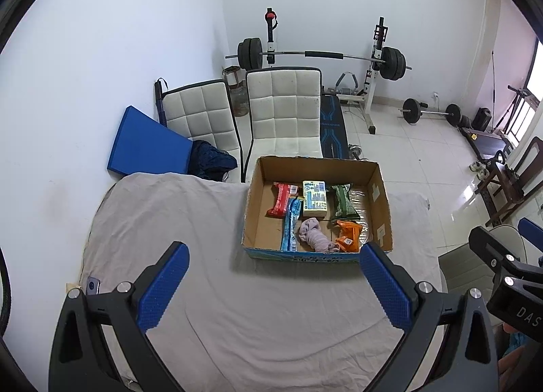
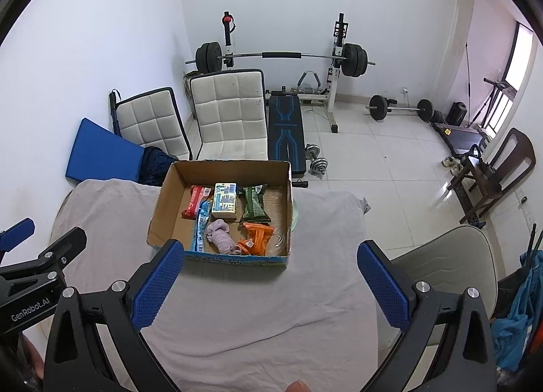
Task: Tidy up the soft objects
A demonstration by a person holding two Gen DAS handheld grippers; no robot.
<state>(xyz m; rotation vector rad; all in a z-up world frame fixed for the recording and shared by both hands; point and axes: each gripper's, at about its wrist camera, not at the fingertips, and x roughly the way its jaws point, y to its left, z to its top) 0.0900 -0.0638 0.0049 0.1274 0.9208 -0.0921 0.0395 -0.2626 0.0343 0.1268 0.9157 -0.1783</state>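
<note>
Cardboard: we see the open brown cardboard box (image 1: 381, 209) at the centre of the left wrist view, sitting on the grey cloth-covered table (image 1: 169, 222).
Contents: inside lie a red snack packet (image 1: 280, 199), a long light-blue sachet strip (image 1: 291, 224), a pale yellow tissue pack with blue print (image 1: 314, 197), a dark green pouch (image 1: 343, 201), a crumpled mauve cloth (image 1: 314, 234) and an orange crinkled packet (image 1: 349, 235).
Left gripper: our left gripper (image 1: 273, 285) hangs low in the frame with its blue pads wide apart, holding nothing.
Right gripper: our right gripper (image 2: 269, 285) is likewise spread and empty, short of the box's near wall.
Stage: we judge every soft item is in the box, so little is left to do, if anything.
Risk, box: a finger catching the near wall could shove or tip the light carton.
Risk, cloth: the mauve cloth touches the orange packet, so pinching one may drag the other.
Risk, table cover: pads coming down low could snag the loose grey cloth and pull the box along.
</note>
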